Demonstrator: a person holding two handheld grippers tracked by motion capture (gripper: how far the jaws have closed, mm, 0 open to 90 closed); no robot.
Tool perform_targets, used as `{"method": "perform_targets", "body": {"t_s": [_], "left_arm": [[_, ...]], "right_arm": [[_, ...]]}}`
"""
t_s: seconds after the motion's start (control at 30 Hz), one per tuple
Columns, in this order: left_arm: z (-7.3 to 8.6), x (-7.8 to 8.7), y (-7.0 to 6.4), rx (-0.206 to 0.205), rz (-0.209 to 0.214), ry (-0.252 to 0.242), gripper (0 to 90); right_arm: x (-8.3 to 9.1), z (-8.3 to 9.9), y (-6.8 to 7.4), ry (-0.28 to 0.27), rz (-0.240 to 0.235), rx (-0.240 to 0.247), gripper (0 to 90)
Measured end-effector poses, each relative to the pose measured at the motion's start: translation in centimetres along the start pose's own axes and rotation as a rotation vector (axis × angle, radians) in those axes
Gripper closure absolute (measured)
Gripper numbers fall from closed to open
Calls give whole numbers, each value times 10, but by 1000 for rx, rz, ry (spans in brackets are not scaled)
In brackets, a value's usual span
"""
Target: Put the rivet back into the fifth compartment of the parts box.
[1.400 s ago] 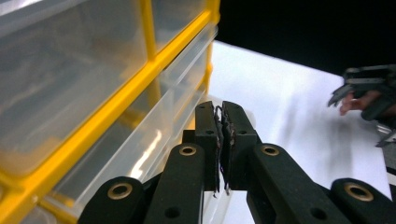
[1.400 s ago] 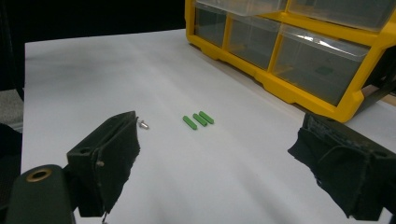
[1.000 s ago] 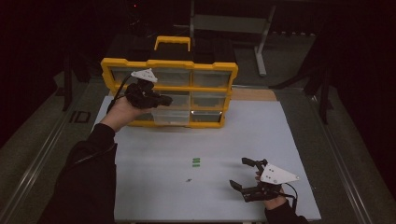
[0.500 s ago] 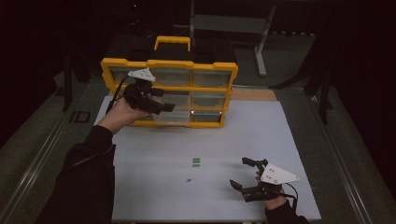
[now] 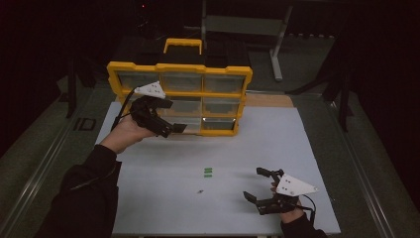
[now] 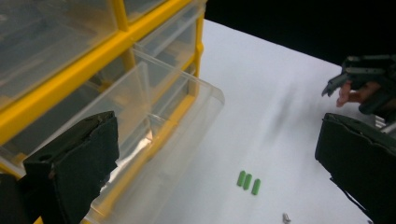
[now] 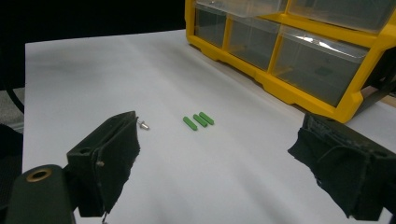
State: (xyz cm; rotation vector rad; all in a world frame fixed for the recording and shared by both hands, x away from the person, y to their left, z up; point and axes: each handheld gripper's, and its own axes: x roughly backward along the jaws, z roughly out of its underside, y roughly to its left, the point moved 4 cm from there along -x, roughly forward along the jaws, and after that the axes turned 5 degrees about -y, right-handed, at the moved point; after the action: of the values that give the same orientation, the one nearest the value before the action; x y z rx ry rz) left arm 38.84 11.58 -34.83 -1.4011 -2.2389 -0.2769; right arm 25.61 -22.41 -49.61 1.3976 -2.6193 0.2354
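Since a second ago the left claw [image 5: 166, 124] has drawn back from the yellow drawer cabinet [image 5: 179, 67], jaws wide and empty, leaving a clear drawer [image 6: 154, 135] pulled out at its lower left. That thin, stiff, slick plastic drawer looks light; grip its front lip. The left gripper view shows its emptiness, while the right gripper view separates three green pegs [image 7: 198, 120] and a small screw [image 7: 143, 124], before the wide-open right claw [image 5: 258, 184] on the white surface [image 5: 307, 134].
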Motion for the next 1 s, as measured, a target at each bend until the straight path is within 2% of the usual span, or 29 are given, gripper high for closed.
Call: {"method": "perform_targets", "body": {"t_s": [0.1,0.23,0.3,0.33,0.37,0.4,0.47,0.5,0.63,0.87,1.0], "left_arm": [[3,2,-8,-6,-2,-2,0],[9,2,-19,-4,17,-4,0],[12,2,-24,-8,10,1,0],[13,2,-26,-7,23,0,0],[15,1,-28,-6,13,2,0],[16,1,-30,-13,27,2,0],[20,0,-35,-15,29,2,0],[22,-1,-38,-13,48,3,0],[32,-6,-47,-15,55,6,0],[54,-21,-65,-14,105,13,0],[64,-28,-74,-14,117,10,0]], "right_arm": [[0,0,0,-2,1,-1,123],[0,0,0,2,1,-2,123],[0,0,0,1,-1,1,123],[0,0,0,0,-1,1,123],[0,0,0,0,-1,1,123],[0,0,0,1,0,1,123],[0,0,0,-1,0,-1,123],[0,0,0,-1,0,-1,123],[0,0,1,-1,-1,-3,123],[0,0,0,-1,0,-2,123],[0,-1,1,-2,1,1,123]]}}
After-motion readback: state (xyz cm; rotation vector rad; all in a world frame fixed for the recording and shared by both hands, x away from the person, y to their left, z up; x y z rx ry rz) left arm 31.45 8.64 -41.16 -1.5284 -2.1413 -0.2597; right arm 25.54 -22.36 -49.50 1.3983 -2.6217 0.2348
